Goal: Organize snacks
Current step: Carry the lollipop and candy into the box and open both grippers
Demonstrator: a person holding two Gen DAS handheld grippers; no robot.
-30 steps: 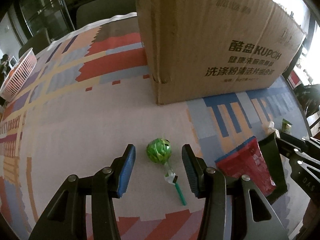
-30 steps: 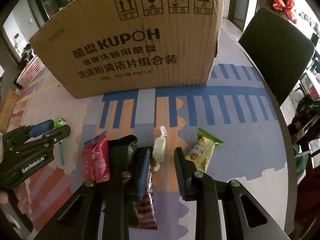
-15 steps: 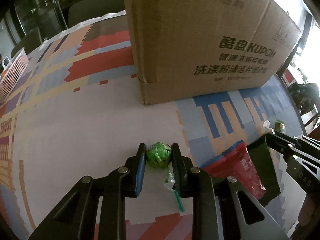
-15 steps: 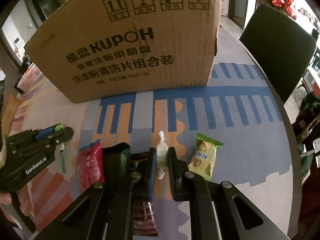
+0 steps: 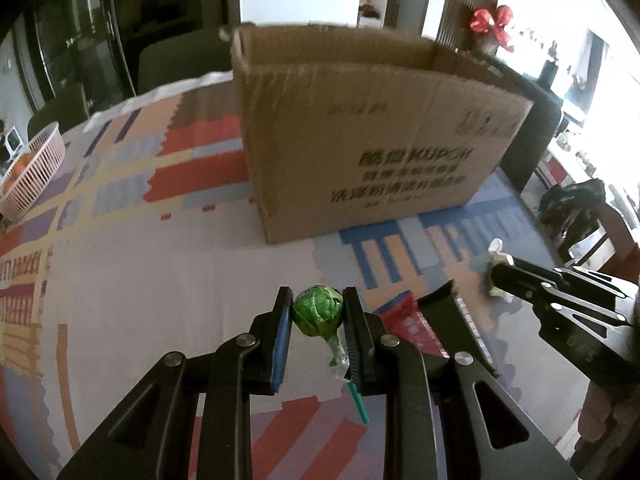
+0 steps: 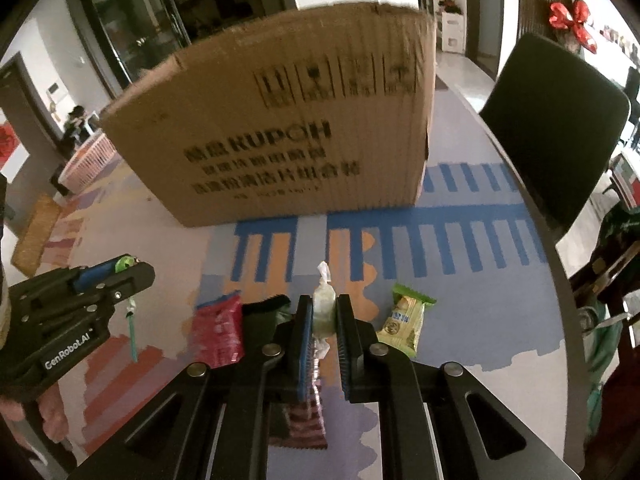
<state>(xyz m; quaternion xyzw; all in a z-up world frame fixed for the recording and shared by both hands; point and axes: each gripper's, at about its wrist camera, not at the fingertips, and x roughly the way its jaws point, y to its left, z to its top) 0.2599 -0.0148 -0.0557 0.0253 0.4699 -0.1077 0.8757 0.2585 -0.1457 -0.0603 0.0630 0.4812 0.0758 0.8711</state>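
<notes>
Since the earlier frames, both grippers are raised off the counter (image 5: 168, 280), each carrying its item. Left gripper (image 5: 317, 338): clenched on the green lollipop (image 5: 318, 311), stick hanging below. Right gripper (image 6: 323, 344): clenched on the pale wrapped candy (image 6: 323, 304). Left lying on the counter: red packet (image 6: 218, 334), dark packet (image 6: 260, 320), striped packet (image 6: 306, 426), green biscuit packet (image 6: 404, 320). Beyond: open cardboard box (image 5: 380, 152). Far left: pink basket (image 5: 34, 172).
</notes>
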